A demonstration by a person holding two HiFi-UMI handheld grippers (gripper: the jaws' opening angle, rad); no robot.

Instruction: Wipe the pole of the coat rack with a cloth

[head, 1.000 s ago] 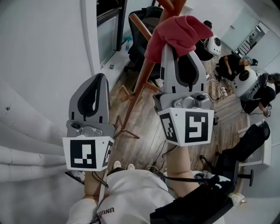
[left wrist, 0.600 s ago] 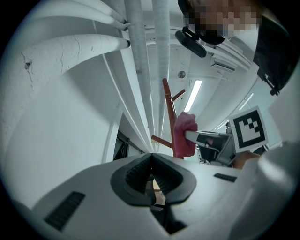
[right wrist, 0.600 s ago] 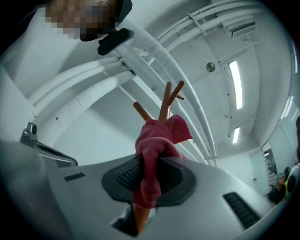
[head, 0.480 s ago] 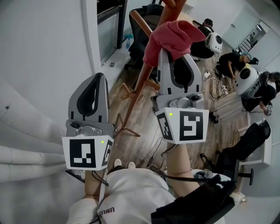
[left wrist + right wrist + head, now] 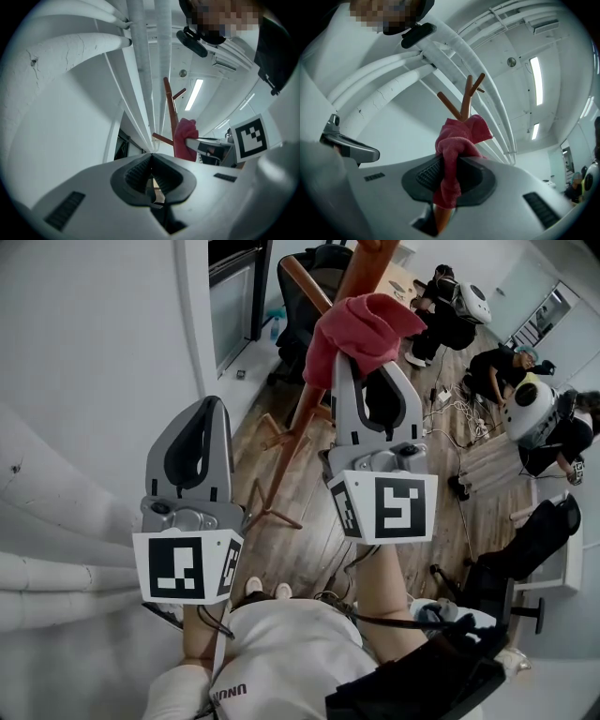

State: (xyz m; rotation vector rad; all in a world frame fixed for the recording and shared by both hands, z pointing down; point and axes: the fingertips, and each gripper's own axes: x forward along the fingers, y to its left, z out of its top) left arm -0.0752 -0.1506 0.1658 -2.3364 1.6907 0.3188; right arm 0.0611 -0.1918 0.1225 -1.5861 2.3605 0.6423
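The coat rack's brown wooden pole [image 5: 302, 423] slants from the top middle of the head view down to its splayed feet [image 5: 267, 514] on the wood floor. My right gripper [image 5: 362, 360] is shut on a red cloth [image 5: 361, 322], which is bunched against the pole high up. In the right gripper view the cloth [image 5: 457, 136] hangs between the pads and covers the pole [image 5: 467, 99] below its forked pegs. My left gripper [image 5: 213, 403] is held to the left of the pole, apart from it, shut and holding nothing. From the left gripper [image 5: 151, 155] the pole [image 5: 170, 105] and cloth [image 5: 185, 136] show ahead.
A white wall with thick pipes [image 5: 56, 559] runs along the left. A black office chair [image 5: 305, 282] stands behind the rack. People [image 5: 525, 409] sit on the floor at the right among cables [image 5: 464, 418]. Another black chair [image 5: 530, 549] is at the lower right.
My right gripper and the red cloth have shifted a little to the left along the pole. The left gripper has stayed where it was.
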